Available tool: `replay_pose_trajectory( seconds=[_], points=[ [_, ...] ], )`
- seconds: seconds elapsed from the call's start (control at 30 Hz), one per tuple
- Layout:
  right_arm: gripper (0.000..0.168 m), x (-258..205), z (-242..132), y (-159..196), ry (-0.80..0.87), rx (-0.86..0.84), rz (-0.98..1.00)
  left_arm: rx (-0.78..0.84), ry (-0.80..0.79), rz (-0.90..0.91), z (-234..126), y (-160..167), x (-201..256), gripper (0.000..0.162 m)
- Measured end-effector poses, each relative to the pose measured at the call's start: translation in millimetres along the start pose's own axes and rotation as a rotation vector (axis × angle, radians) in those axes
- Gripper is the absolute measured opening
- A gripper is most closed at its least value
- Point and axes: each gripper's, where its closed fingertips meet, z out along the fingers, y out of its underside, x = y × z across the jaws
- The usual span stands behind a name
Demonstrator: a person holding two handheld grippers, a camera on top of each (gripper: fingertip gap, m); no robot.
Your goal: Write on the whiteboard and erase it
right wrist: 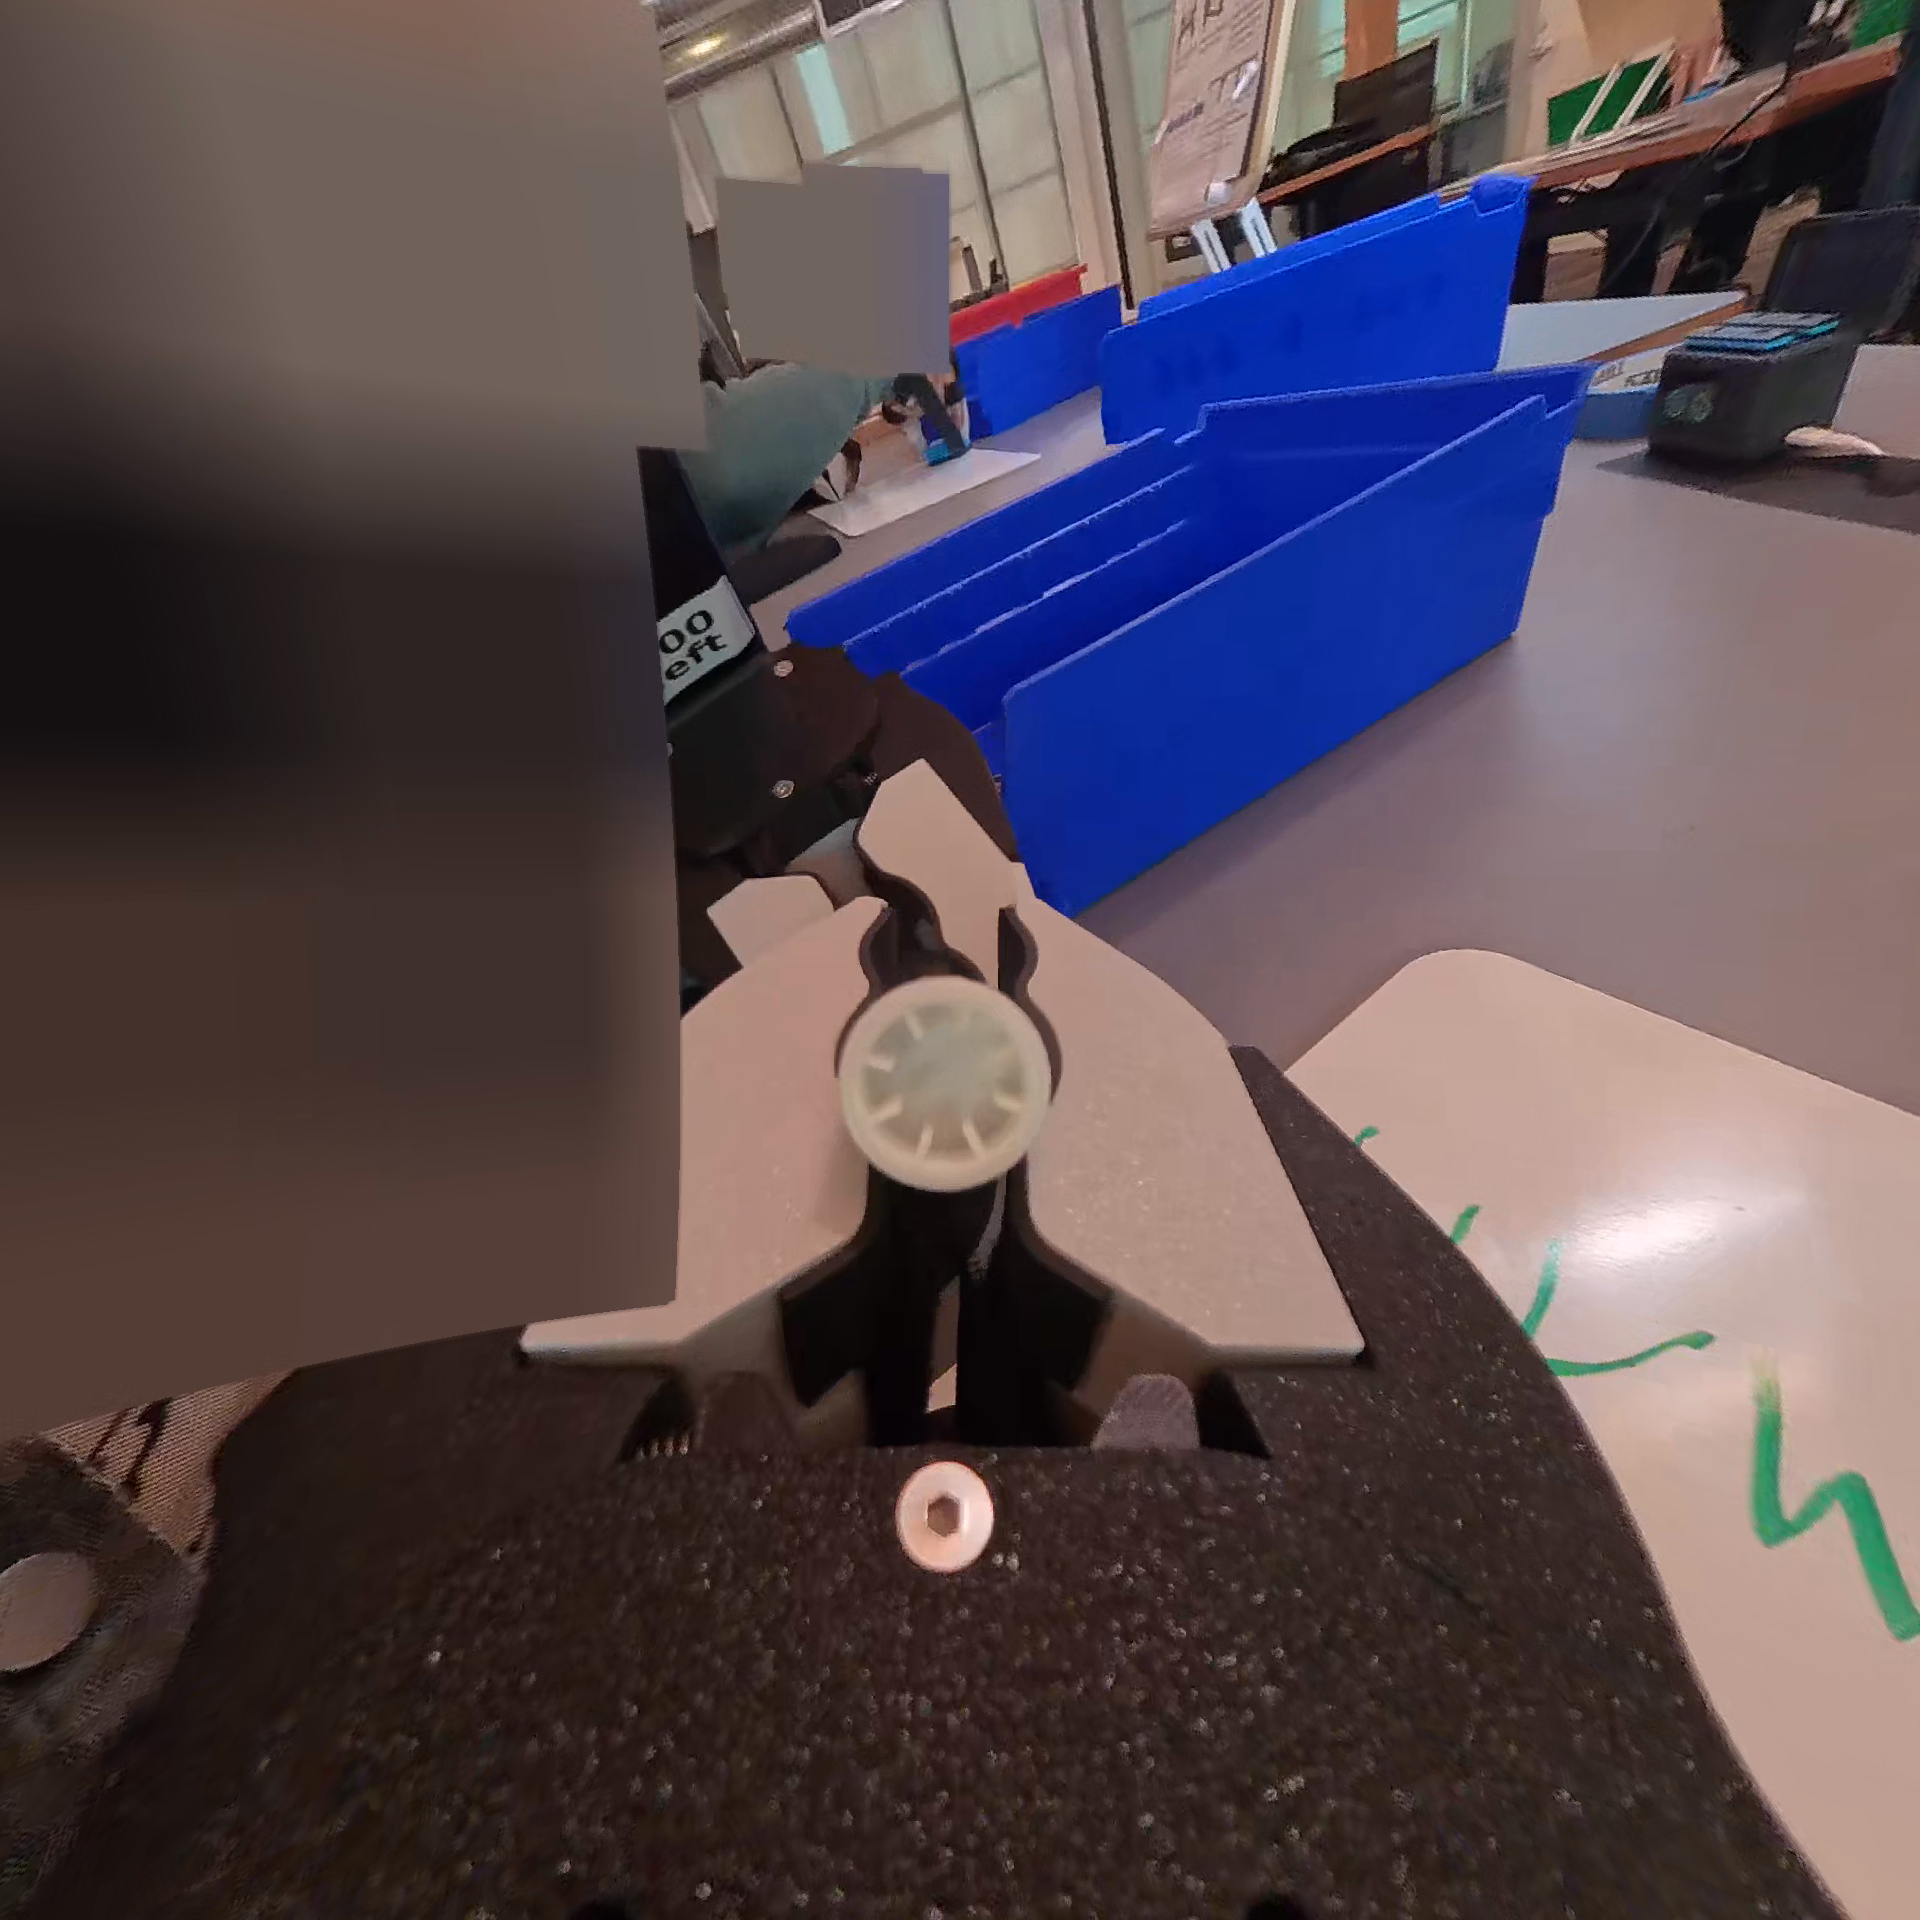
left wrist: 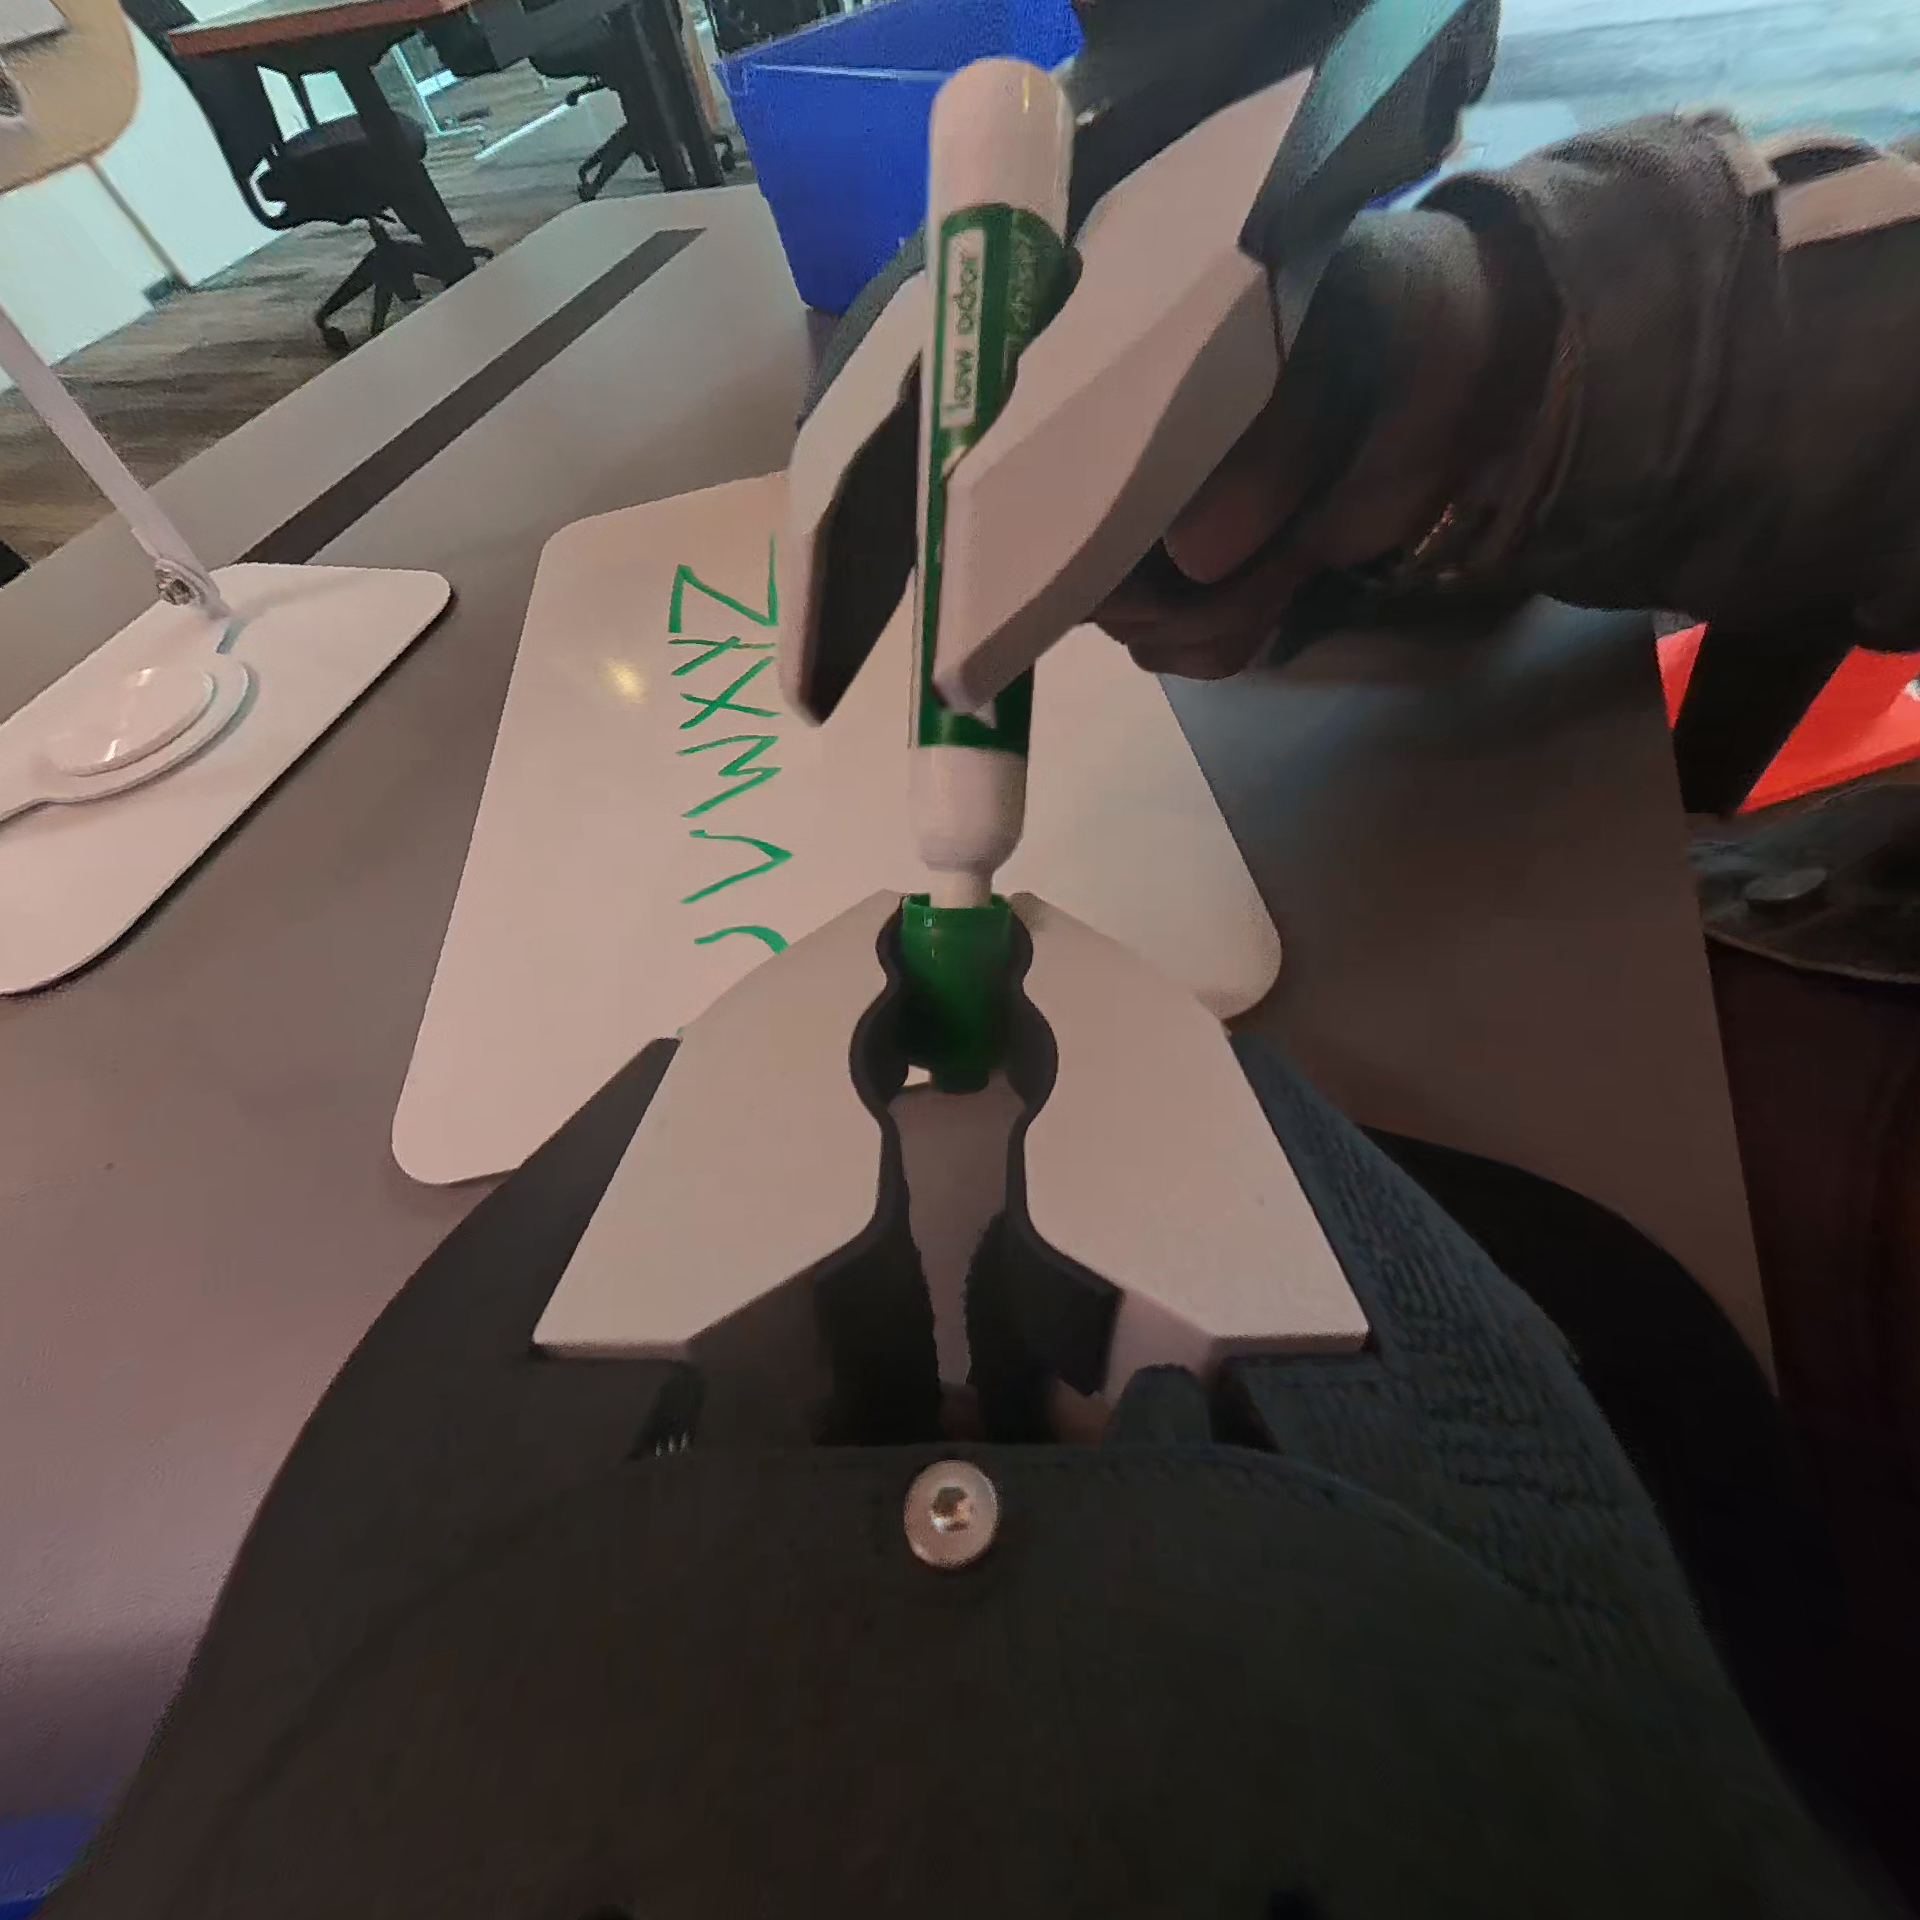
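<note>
A white whiteboard (left wrist: pixel 582 831) with green writing (left wrist: pixel 727 707) lies flat on the grey table. My left gripper (left wrist: pixel 951 920) is shut on a green marker cap (left wrist: pixel 951 982), held upright above the board's near edge. My right gripper (left wrist: pixel 894 691), held by a gloved hand (left wrist: pixel 1558 416), is shut on the green-and-white marker (left wrist: pixel 977 436), which points down with its tip in the cap's mouth. In the right wrist view, the right gripper (right wrist: pixel 940 935) clamps the marker, seen end-on by its white back end (right wrist: pixel 943 1096). The left gripper (right wrist: pixel 862 873) lies just beyond it, and the whiteboard (right wrist: pixel 1558 1091) lies at right.
A white lamp base (left wrist: pixel 208 707) stands left of the board. Blue bins (right wrist: pixel 1299 644) stand on the table behind it, and one shows in the left wrist view (left wrist: pixel 862 135). A black device (right wrist: pixel 1756 395) sits far right. A red object (left wrist: pixel 1797 707) lies at right. Across from one pair of fingers to the other is roughly 5 cm.
</note>
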Motion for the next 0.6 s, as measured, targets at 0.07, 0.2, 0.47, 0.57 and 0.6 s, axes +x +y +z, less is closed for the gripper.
replay_pose_trajectory(
  seconds=[0.07, 0.2, 0.47, 0.57, 0.6],
  points=[
    [0.019, 1.6, 2.6, 7.3, 0.032, -0.024, -0.032, -0.048, -0.020, 0.028, 2.0, 8.4, -0.6, 0.013],
    [0.019, 2.5, 1.2, 19.0, 0.054, -0.041, -0.006, -0.079, -0.022, 0.061, 3.9, 14.0, 1.7, 0.012],
    [0.020, 6.9, 15.9, 35.4, 0.135, -0.106, -0.055, -0.151, -0.046, 0.090, 9.0, 24.6, 1.5, 0.010],
    [0.019, 8.6, 20.7, 38.7, 0.184, -0.145, -0.125, -0.179, -0.046, 0.095, 11.1, 28.5, 1.9, 0.010],
    [0.019, 8.6, 22.3, 37.8, 0.200, -0.149, -0.146, -0.181, -0.041, 0.089, 11.5, 28.9, 1.9, 0.010]
  ],
)
